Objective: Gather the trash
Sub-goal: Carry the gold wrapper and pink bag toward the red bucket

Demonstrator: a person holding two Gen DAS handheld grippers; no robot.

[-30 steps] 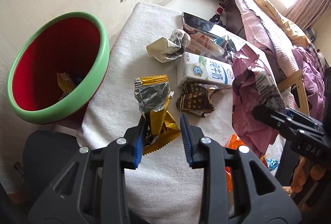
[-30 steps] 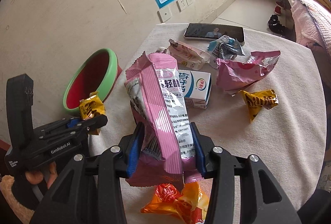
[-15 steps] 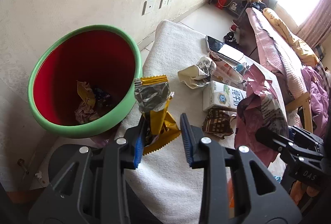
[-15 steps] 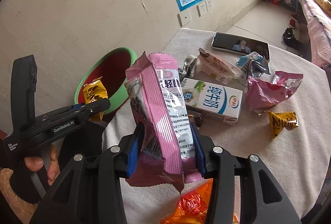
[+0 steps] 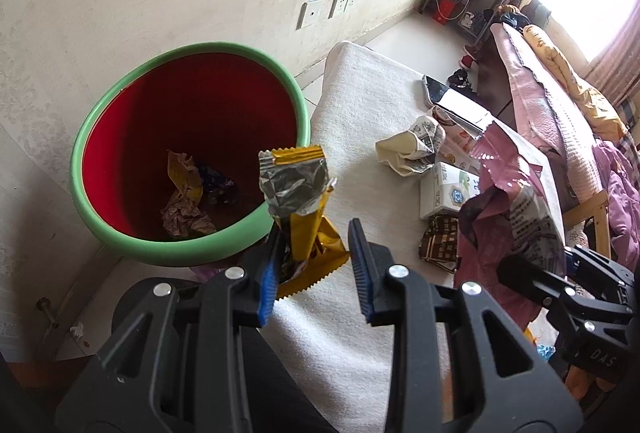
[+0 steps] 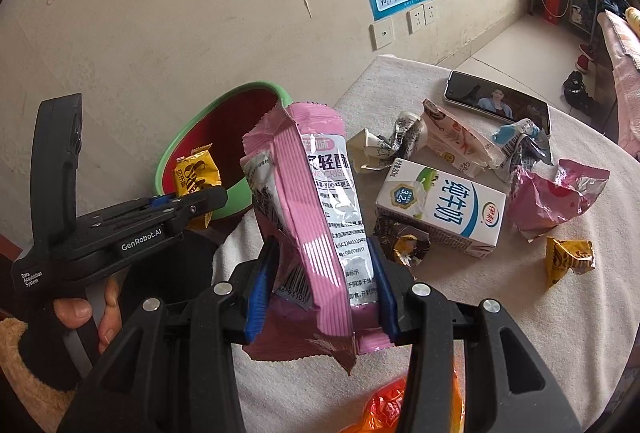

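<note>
My left gripper [image 5: 314, 271] holds a yellow and silver snack wrapper [image 5: 298, 201] against its left finger; the jaws stand apart around it. It hangs by the near rim of a red bin with a green rim [image 5: 120, 161], which holds several crumpled wrappers. From the right wrist view the left gripper [image 6: 200, 203] and its yellow wrapper [image 6: 196, 173] sit at the bin's edge [image 6: 224, 101]. My right gripper [image 6: 320, 297] is shut on a tall pink snack bag [image 6: 316, 209], held upright over the table; the bag also shows in the left wrist view [image 5: 516, 193].
The white cloth-covered table [image 6: 560, 333] carries a milk carton [image 6: 444, 209], a crumpled pink bag [image 6: 556, 197], a small yellow wrapper [image 6: 568, 259], a brown wrapper [image 6: 404, 245], crumpled paper [image 6: 384, 149], an orange wrapper [image 6: 400, 405] and a phone [image 6: 496, 101]. A wall is behind the bin.
Both grippers moved left toward the bin. The yellow wrapper now hangs at the bin's near rim instead of over the table. The pink bag stays gripped.
</note>
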